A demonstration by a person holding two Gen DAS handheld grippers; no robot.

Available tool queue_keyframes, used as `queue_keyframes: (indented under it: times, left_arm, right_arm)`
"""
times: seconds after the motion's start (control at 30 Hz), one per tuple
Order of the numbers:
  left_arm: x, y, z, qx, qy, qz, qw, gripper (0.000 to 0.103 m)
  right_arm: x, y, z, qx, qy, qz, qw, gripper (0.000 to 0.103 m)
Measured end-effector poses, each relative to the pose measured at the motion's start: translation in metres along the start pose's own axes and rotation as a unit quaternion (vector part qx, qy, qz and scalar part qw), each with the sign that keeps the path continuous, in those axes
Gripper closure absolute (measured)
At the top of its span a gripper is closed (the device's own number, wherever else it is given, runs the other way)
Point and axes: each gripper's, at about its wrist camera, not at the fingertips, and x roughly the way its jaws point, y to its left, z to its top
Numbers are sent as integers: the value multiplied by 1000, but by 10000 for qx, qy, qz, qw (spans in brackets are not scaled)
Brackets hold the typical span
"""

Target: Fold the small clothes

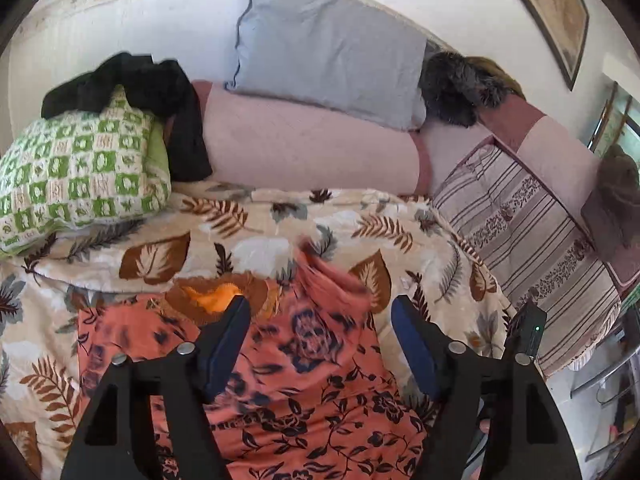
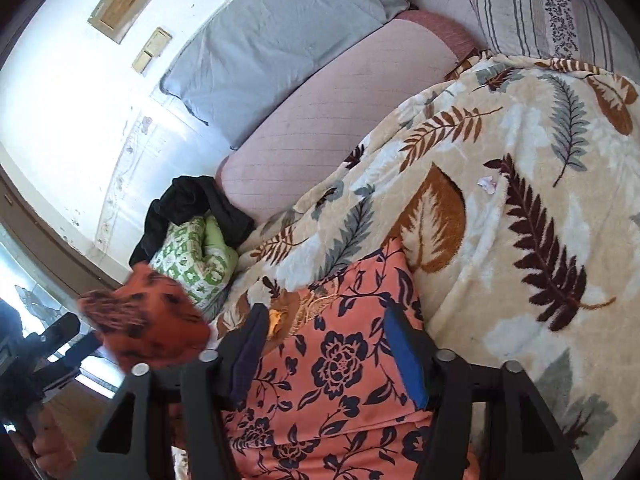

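Below left hand-held gripper (image 1: 320, 312) | coral floral garment (image 1: 320, 380) | flat on leaf-print blanket (image 1: 160, 216)

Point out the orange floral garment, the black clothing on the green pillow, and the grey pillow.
orange floral garment (image 1: 320, 392): left wrist view, its middle.
black clothing (image 1: 132, 84): left wrist view, bunched top.
grey pillow (image 2: 272, 48): right wrist view, centre face.

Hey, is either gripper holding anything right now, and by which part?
Nothing is held. The left gripper and right gripper both stand open above the orange floral garment, pads clear of the cloth.
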Motion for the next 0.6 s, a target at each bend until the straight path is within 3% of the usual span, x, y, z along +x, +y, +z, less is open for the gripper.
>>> queue_keyframes:
  times: [0.07,0.17,0.2,0.3,0.43,0.53,0.6]
  left_arm:
    - [-17,12,-8,45,-357,148,9992,19]
    - [-22,72,-19,-582,-641,746,9934,16]
    - [-22,94,-28,-838,-665,984,9894,16]
    - [-14,157,-64,-1673,-565,1519,9725,16]
    - [-10,217,-116,-2441,-486,2237,9423,17]
    - [4,234,-138,-2321,-451,2679,9340,17]
    - [30,244,-148,-2033,216,3211,9247,17]
  right_arm:
    - [5,5,-2,-64,118,132,9998,26]
    - [21,7,-8,-105,493,262,9984,26]
    - [29,5,-12,-111,636,127,9978,26]
    - [45,-9,-16,66,767,-111,9970,28]
    - [61,-24,-15,252,812,-171,9962,53]
    - [69,-17,-20,146,885,-85,9959,55]
    - [82,-11,-30,-2,1101,-274,9935,55]
